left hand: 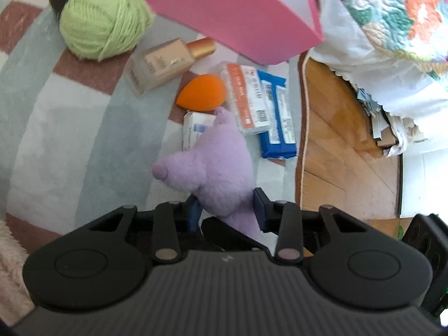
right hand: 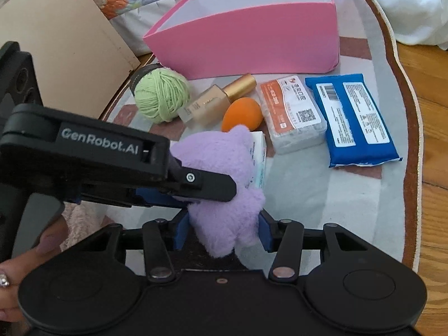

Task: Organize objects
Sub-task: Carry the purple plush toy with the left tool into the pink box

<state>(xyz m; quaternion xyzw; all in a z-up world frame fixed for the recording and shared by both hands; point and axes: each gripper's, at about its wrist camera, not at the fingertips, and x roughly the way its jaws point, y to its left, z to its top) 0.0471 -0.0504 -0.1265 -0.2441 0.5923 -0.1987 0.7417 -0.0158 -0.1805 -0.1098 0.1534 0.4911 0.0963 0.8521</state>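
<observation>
So the purple plush toy (right hand: 224, 196) is being held by both grippers at once, low over the rug (right hand: 322, 196) in front of the pink box (right hand: 252, 42). The right gripper (right hand: 221, 231) is clamped on its lower end, jaws at a middling width with fur squashed between them. The left gripper (left hand: 226, 210) is pinched narrower on another part of it.

What could go wrong: with a double grip, the plush could get stretched or yanked loose if one hand is moved before the other lets go. Fur is slippery and squishy, so a shallow pinch could be lost on the lift. Right beneath it the small white packet (right hand: 259, 162) and the orange sponge (right hand: 242, 113) could get dragged along or knocked toward the foundation bottle (right hand: 212, 100).
</observation>
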